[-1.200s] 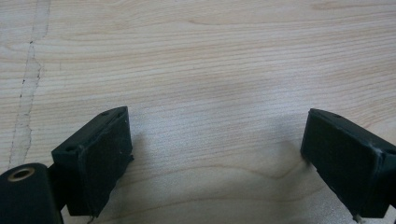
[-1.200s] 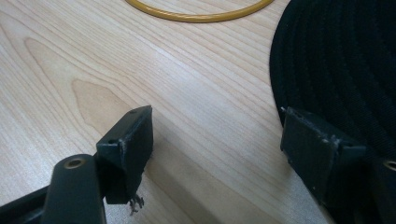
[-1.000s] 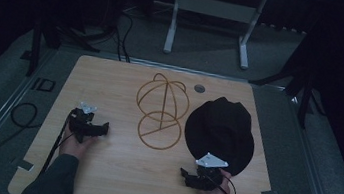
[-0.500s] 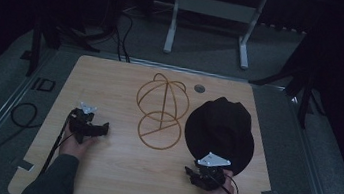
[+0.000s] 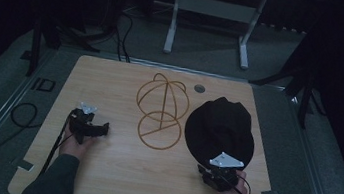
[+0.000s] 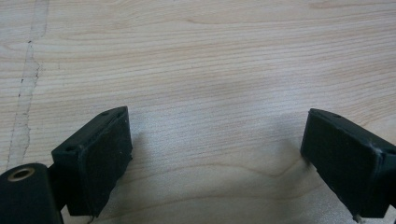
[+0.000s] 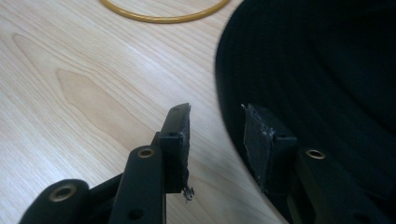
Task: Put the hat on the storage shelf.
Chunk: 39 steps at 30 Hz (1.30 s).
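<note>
Spanning the scene, the counter [image 5: 113, 180] carries a black hat [image 5: 220, 128] at its right side, just beside a wire stand [image 5: 160, 110]. Since a second ago the right gripper [image 7: 215, 122] has been narrowing its jaws at the hat's near brim — the brim edge sits between them, not yet clearly pinched. A lift toward the stand looks close. Idle, the left gripper [image 6: 215, 154] rests unmoved — jaws wide, released.

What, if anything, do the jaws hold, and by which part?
Nothing is held. The left gripper stands open over bare table. The right gripper has been closing at the hat brim edge, not yet pinching it.
</note>
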Tool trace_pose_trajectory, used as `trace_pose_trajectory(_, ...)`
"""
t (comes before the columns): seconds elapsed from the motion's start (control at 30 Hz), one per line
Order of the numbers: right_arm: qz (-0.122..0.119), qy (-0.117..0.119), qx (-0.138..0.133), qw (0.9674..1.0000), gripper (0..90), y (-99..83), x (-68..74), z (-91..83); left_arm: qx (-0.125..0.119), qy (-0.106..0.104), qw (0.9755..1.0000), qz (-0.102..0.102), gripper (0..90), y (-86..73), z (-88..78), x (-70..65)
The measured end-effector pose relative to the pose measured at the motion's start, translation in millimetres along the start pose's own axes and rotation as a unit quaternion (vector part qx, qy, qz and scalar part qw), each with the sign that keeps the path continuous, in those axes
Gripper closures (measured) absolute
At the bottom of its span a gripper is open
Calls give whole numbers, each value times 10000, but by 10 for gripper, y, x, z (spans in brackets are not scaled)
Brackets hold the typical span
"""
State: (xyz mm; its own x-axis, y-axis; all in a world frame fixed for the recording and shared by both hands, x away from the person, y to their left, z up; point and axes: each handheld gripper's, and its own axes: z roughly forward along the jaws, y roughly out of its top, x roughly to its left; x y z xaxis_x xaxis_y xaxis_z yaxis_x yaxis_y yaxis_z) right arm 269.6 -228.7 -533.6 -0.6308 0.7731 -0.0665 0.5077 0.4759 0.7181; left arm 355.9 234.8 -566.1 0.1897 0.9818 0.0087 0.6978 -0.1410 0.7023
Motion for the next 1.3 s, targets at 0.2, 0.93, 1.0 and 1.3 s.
trace_pose_trajectory(0.2,304,-263,-47,9992,601,-86,-204,-197,0,0,10000,0,90,0,0,0)
trace_pose_trajectory(0.93,1189,-1195,-223,9854,188,-33,-659,-468,-1,0,10000,0,90,0,0,0)
trace_pose_trajectory(1.0,1257,-1237,-169,9842,136,26,-698,-435,0,1,10000,1,90,0,0,0)
trace_pose_trajectory(1.3,1381,-1011,-17,9853,92,257,-819,-256,-13,0,10000,-13,90,0,2,-2)
